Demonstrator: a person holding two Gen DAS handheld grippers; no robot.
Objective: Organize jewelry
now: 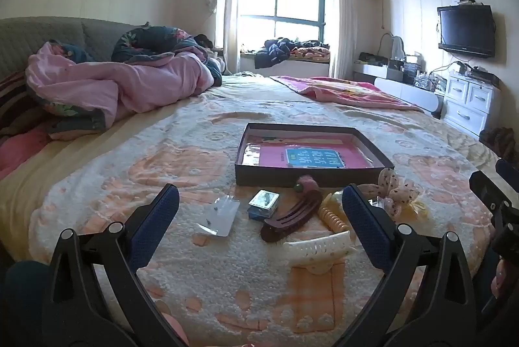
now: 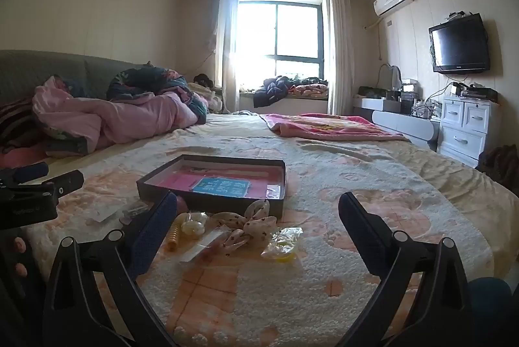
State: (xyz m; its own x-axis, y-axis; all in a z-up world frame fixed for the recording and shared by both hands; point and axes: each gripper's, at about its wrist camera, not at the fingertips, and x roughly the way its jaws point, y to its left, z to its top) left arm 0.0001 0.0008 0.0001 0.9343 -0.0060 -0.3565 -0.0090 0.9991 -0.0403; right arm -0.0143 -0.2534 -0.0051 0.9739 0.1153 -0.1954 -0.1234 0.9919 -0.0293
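shallow dark cardboard box tray (image 1: 311, 176) with a pink lining and a blue printed card inside: lies open on the bed, just beyond the loose pieces; also seen in the right wrist view (image 2: 207, 201).
dark brown plastic hair comb clip (image 1: 292, 219): on the fleece blanket, in front of the tray, beside a small blue box with a clear lid (image 1: 263, 203).
white plastic claw clip (image 1: 319, 249): nearest the left camera, just behind the brown clip.
orange-yellow coiled hair tie (image 1: 331, 219): between the brown clip and the left gripper's right finger; in the right view (image 2: 173, 238).
cream fabric bow with dark dots (image 1: 394, 194): right of the tray's near corner; in the right view (image 2: 249, 225) it touches the tray's front wall.
clear plastic pouch holding small dark studs (image 1: 220, 215): left of the blue box.
clear crumpled bag with yellow contents (image 2: 283, 243): right of the bow.
cream and peach patterned fleece blanket (image 1: 227, 288): covers the bed under all items.
left gripper (image 1: 259, 222): jaws wide, nothing between them, above the clips.
right gripper (image 2: 258, 225): jaws wide, holding nothing, above the bow and bag.
pink rumpled quilt (image 1: 107, 87): far left of the bed.
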